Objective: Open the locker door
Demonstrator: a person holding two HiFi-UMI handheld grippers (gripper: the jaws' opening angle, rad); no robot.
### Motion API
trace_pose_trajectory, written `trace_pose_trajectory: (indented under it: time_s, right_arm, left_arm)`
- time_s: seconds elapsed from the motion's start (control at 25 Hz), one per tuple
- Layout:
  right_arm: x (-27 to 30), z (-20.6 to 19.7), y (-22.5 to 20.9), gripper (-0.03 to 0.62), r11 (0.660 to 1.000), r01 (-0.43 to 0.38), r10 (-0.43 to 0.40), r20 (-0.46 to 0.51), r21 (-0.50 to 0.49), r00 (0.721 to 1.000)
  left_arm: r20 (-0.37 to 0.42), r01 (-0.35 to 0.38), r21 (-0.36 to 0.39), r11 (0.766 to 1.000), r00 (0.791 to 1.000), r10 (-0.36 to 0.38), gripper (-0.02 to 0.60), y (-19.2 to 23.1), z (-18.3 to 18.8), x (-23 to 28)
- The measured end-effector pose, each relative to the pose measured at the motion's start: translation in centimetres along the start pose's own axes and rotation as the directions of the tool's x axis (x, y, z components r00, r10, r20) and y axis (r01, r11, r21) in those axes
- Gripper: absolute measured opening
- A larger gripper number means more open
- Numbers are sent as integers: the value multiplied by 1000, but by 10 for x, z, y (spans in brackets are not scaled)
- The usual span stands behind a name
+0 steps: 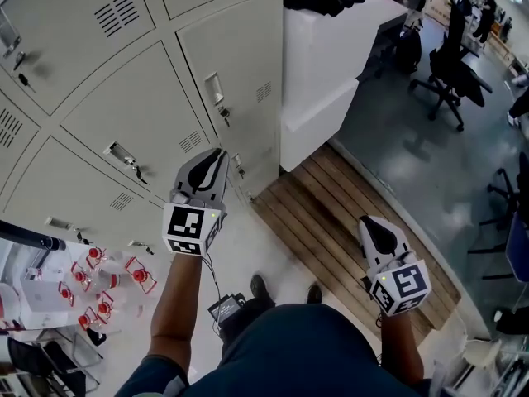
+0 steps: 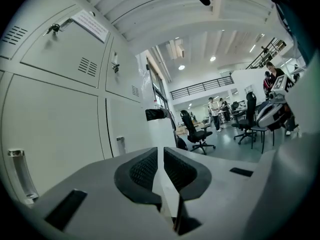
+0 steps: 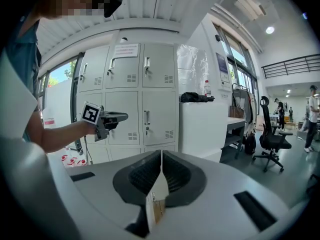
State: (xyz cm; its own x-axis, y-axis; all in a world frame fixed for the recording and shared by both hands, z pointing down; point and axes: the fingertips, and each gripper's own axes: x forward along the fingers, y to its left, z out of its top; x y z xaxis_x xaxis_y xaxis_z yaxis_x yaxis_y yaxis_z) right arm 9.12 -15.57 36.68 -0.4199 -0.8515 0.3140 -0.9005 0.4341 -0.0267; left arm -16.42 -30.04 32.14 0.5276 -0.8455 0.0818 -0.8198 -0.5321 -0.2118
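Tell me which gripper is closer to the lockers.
Left. The left gripper is raised just in front of the lockers; the right gripper hangs back over the wooden slat platform, well off them.

Grey metal locker bank (image 1: 140, 98) runs past the head view's top and left edges; white paper notice (image 2: 90, 25) print illegible.

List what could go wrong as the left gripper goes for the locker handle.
The left gripper has its jaws shut; unless opened, they would likely just bump the silver handle on the grey metal locker door. The small key hanging below that handle could get knocked or snagged.
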Motion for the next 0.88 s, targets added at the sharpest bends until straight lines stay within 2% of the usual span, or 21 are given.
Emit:
trace_pose_trajectory:
  time_s: [0.32,0.88]
  right_arm:
    - [12,-17,-9,37,999,17,-16,-40,28,999]
    - [39,-45,-19,37,998,24,-17,-112,58,994]
  left_arm:
    - [-37,-28,-42,999,999,26,49,28,-24,45]
    - [-115,-47,-63,997,993,39,51,60,-74,108]
